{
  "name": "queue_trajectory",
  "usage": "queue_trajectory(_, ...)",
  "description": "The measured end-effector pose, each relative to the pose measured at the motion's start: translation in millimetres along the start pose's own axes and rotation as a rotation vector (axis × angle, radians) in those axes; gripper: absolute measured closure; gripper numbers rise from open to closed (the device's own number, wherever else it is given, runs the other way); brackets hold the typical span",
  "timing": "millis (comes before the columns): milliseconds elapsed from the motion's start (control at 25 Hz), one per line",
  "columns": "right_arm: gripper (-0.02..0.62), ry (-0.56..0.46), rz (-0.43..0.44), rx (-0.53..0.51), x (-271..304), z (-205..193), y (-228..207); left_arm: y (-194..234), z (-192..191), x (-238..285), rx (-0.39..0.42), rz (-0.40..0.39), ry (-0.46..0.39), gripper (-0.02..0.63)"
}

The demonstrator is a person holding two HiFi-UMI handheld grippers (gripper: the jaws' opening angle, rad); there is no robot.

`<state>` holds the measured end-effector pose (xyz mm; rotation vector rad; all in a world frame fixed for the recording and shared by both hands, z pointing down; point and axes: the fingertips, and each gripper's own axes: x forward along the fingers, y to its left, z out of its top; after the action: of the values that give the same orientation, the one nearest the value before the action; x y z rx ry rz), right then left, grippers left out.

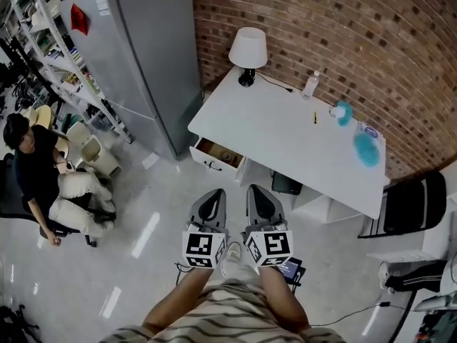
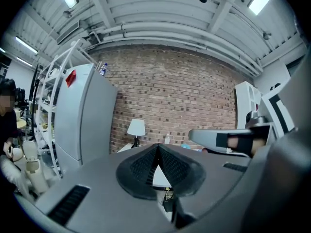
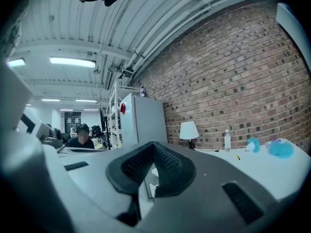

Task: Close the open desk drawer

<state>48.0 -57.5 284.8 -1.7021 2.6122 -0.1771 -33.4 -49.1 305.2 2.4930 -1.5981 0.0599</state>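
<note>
Standing open at the corner of the white desk [image 1: 285, 131] nearest the grey refrigerator [image 1: 143, 56], the drawer [image 1: 218, 156] juts out over the pale floor [image 1: 143, 263], its white front with a dark handle facing the person and its brownish inside exposed; what lies in it is too small to tell. Both grippers hang low and close to the person's body, side by side and well apart from the drawer, pointing toward the desk. The left gripper [image 1: 212, 195] has its two ribbed pads meeting at the tips with nothing held between them, and its own view shows the same at [image 2: 157, 147], the desk edge visible through the narrow gap below the tips. The right gripper [image 1: 258, 190] likewise has its jaws pressed together at the tips and empty [image 3: 154, 144]. A marker cube [image 1: 202, 249] sits behind the jaws of each. On the desk a white lamp [image 1: 248, 52] stands at the far corner by the brick wall [image 1: 335, 27], a clear bottle [image 1: 310, 84] near it, and two blue objects [image 1: 366, 148] toward the right end. A black chair [image 1: 414, 206] sits beyond that end, and a seated person [image 1: 43, 170] is at the far left
</note>
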Motion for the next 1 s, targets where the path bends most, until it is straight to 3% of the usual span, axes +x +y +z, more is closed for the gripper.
queue_trajectory(360, 0.594, 0.028, 0.037, 0.016, 50.5, -11.8, -41.9, 7.5, -10.5, 62.7, -0.015, 0.039, 0.047, 0.598)
queue_trajectory(1000, 0.594, 0.085, 0.025, 0.039, 118.5, -52.3, -58.9, 48.1, -35.5, 119.8, -0.073, 0.019, 0.083, 0.598)
